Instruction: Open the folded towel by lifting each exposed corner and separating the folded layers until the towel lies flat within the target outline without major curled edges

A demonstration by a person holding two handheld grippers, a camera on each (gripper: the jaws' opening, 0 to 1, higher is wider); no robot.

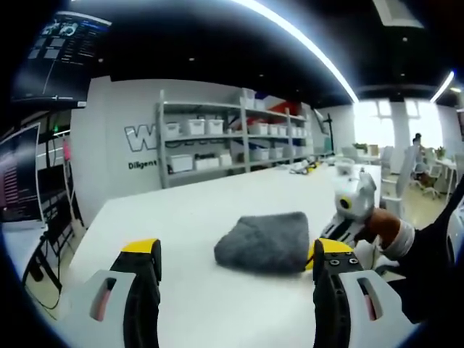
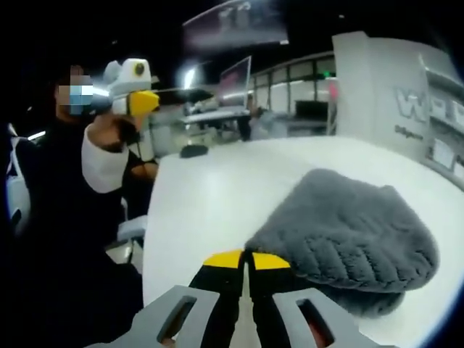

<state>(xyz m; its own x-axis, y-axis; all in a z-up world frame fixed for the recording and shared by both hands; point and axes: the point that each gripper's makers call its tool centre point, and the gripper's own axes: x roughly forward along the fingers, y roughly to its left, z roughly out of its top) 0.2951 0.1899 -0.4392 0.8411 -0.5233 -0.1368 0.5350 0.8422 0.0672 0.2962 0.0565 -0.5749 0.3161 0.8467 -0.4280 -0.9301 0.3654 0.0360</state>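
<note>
- So the grey towel (image 1: 262, 242) is sitting on the white table (image 1: 217, 210), folded up into a chunky bundle, fluffy side out.
- Left gripper (image 1: 235, 264) is up off the table with its yellow-tipped jaws spread wide; in the left gripper view the towel sits right in the gap between them, a bit further out along the tabletop.
- Right gripper (image 2: 246, 259) is down low at the near edge of the towel (image 2: 351, 228), jaws pressed together with the yellow tips meeting. Can't tell if there's any fabric caught in there, looks like they're just beside the fold.
- You can also see the right gripper (image 1: 353, 210) poking in from the right of the left gripper view, close against the towel's side, with the person's hand (image 1: 383, 226) on it.
- Background stuff: metal shelving (image 1: 235, 134) with white bins along the wall, and monitors (image 1: 20, 174) off at the left.
</note>
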